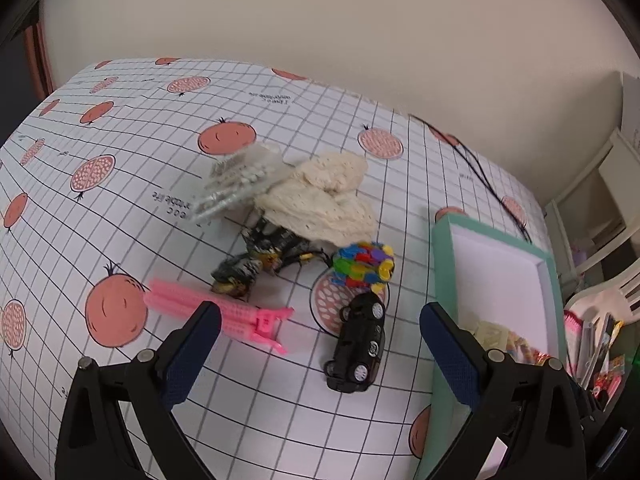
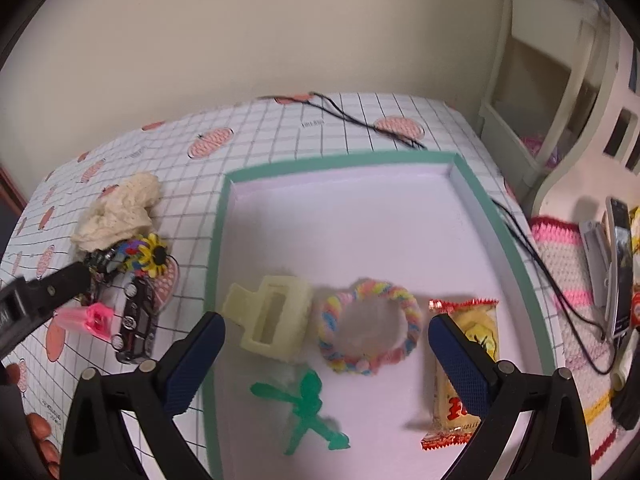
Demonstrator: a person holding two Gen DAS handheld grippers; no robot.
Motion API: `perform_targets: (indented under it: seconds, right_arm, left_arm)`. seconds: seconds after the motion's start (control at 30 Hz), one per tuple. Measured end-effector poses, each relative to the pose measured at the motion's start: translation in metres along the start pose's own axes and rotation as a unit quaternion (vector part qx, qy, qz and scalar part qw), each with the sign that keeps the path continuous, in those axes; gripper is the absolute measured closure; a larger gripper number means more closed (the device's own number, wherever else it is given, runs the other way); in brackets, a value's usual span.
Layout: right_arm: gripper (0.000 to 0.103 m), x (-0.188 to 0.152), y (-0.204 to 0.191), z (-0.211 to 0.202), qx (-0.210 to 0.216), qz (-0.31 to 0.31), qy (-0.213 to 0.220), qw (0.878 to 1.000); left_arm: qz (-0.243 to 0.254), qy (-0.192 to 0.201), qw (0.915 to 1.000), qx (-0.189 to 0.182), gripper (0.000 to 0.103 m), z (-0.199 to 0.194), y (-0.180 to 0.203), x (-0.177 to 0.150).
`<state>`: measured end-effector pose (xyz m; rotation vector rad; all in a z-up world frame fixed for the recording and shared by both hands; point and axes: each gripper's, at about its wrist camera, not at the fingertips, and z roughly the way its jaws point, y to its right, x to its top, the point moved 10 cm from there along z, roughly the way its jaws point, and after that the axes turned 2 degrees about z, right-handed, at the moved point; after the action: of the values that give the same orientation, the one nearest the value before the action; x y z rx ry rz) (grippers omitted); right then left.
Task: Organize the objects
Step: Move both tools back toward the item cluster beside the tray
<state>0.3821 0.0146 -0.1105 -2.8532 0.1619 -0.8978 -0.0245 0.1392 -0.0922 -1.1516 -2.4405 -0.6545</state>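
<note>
My left gripper [image 1: 320,310] hangs open over the table, nothing between its fingers. Below it lie a pink hair clip [image 1: 224,316] and a black toy car [image 1: 360,344]. Behind them are a multicoloured flower ball [image 1: 362,264], a black-and-yellow patterned piece [image 1: 260,256], a cream knitted cloth [image 1: 324,200] and a clear packet [image 1: 236,184]. My right gripper [image 2: 326,320] is open above the teal-rimmed tray [image 2: 216,240]. In the tray lie a cream claw clip [image 2: 272,320], a pastel braided ring [image 2: 372,324], a green toy figure [image 2: 308,412] and a yellow snack packet [image 2: 468,368].
A finger of the left gripper [image 2: 56,286] reaches in at the left of the right wrist view. A black cable [image 2: 360,124] crosses the back of the table. Beyond the tray's right side, a pink crocheted mat [image 2: 560,240] carries a phone [image 2: 622,264].
</note>
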Motion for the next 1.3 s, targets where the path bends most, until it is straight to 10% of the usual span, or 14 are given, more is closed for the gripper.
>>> perform_targets:
  seconds: [0.2, 0.67, 1.3]
  right_arm:
    - [0.0, 0.012, -0.028, -0.013, 0.036, -0.015, 0.029, 0.999]
    - [0.004, 0.004, -0.121, -0.016, 0.107, -0.085, 0.022, 0.99]
    - [0.029, -0.027, -0.152, 0.011, 0.123, -0.134, -0.041, 0.983]
  left_arm:
    - [-0.004, 0.04, 0.9992, 0.007, 0.003, -0.016, -0.02, 0.024]
    - [-0.148, -0.037, 0.9875, 0.041, 0.004, 0.004, -0.114, 0.013]
    - [-0.129, -0.103, 0.986, 0.021, 0.004, 0.043, -0.076, -0.015]
